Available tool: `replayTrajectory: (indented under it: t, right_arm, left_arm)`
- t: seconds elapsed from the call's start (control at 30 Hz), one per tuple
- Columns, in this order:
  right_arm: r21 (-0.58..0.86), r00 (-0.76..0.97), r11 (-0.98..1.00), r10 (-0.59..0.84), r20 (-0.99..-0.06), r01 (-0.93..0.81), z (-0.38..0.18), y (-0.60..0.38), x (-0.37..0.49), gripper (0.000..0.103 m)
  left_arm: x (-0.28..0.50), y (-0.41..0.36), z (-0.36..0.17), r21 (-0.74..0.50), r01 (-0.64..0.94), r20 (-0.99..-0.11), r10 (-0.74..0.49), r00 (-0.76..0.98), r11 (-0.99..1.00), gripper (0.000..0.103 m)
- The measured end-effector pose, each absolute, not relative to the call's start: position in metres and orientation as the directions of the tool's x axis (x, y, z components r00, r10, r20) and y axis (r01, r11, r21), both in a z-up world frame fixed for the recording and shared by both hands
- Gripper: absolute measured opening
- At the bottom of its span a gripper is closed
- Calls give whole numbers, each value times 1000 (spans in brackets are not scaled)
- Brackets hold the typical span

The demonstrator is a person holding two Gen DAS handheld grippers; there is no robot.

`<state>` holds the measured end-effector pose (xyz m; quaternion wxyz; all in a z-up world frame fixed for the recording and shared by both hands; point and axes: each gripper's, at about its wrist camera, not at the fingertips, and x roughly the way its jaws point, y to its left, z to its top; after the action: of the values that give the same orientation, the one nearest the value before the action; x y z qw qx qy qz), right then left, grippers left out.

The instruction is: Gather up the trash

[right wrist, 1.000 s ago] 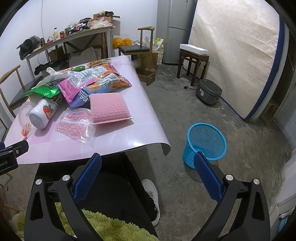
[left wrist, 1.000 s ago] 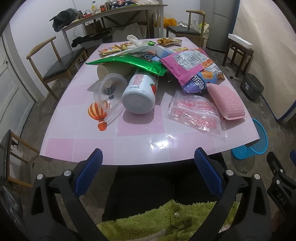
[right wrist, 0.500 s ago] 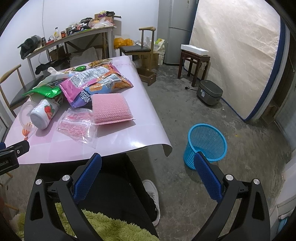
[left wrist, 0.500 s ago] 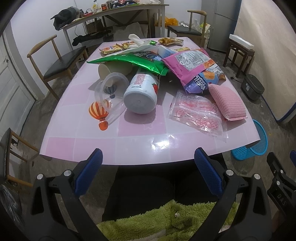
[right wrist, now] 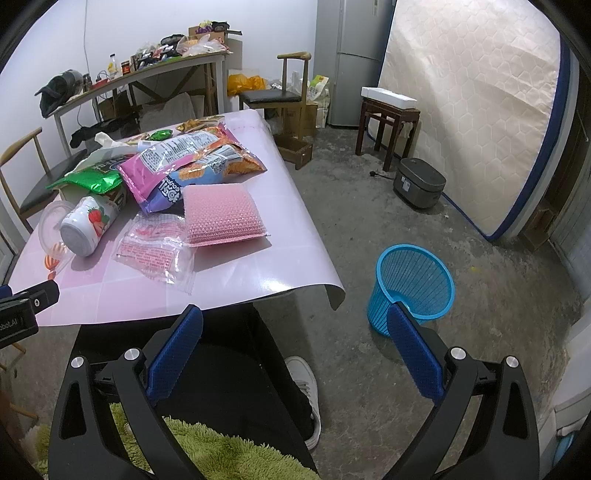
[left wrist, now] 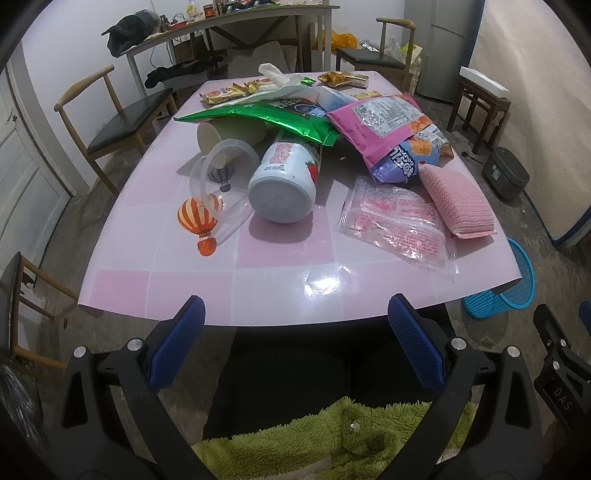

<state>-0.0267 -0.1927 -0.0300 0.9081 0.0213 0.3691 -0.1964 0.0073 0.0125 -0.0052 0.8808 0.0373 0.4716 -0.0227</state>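
Trash lies on a pink table (left wrist: 177, 291): a white strawberry bottle (left wrist: 284, 181) on its side, a clear cup with a balloon print (left wrist: 214, 192), a green foil bag (left wrist: 266, 114), pink and purple snack bags (left wrist: 388, 125), a clear wrapper (left wrist: 399, 225) and a pink sponge pad (left wrist: 454, 199). A blue mesh basket (right wrist: 413, 284) stands on the floor right of the table. My left gripper (left wrist: 295, 350) is open and empty before the table's near edge. My right gripper (right wrist: 295, 350) is open and empty, low, between table and basket.
Wooden chairs (left wrist: 118, 118) stand left of and behind the table. A cluttered long desk (left wrist: 229, 22) is at the back wall. A mattress (right wrist: 480, 110), a stool (right wrist: 388, 118) and a grey cooker (right wrist: 421, 181) are to the right. The person's legs and shoe (right wrist: 303, 387) are below.
Both grippers have drifted slightly closer to the table. Nothing was picked up; both stay open.
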Motion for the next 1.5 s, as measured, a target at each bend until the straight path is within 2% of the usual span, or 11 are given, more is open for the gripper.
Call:
replayTrajectory:
  t: [0.4,0.5,0.6,0.73,0.8,0.9,1.03,1.1,1.17,1.23,1.5]
  right_arm:
    - [-95,649,922,-335,-684,375,-37,-192,-21,97]
    - [-76,668,925,-324,-670,373,-34,-197,-17,97]
    - [-51,718,940,-292,-632,338,-29,-203,-7,97]
    - [9,760,968,-191,-621,251,-28,-215,13,97]
    - [36,769,972,-161,-618,232,-26,-221,25,97]
    - [85,760,976,-101,-642,202,-27,-229,45,97]
    - [142,727,976,-25,-687,167,-35,-236,78,97]
    - [145,708,977,-7,-706,154,-42,-236,90,97]
    - [149,683,979,16,-730,136,-50,-236,107,97]
    - [157,664,980,37,-747,122,-57,-234,116,97]
    - [197,616,977,107,-780,81,-75,-234,140,97]
  left_arm:
    - [15,19,-6,-11,88,-835,-57,547,996,96]
    - [24,26,-4,-91,132,-812,-150,564,987,96]
    - [29,34,5,-215,235,-723,-316,614,948,96]
    - [31,26,15,-210,334,-630,-388,673,919,96]
    - [32,17,14,-209,383,-622,-424,658,900,96]
    - [39,6,1,-308,427,-628,-519,580,850,96]
    - [54,-5,-19,-366,424,-642,-555,529,828,93]
    - [64,-10,-29,-378,413,-657,-554,510,829,85]
    - [71,-12,-43,-397,400,-684,-557,471,826,68]
    - [80,-13,-55,-444,383,-699,-580,418,810,62]
    - [101,-13,-82,-659,318,-618,-732,287,682,61]
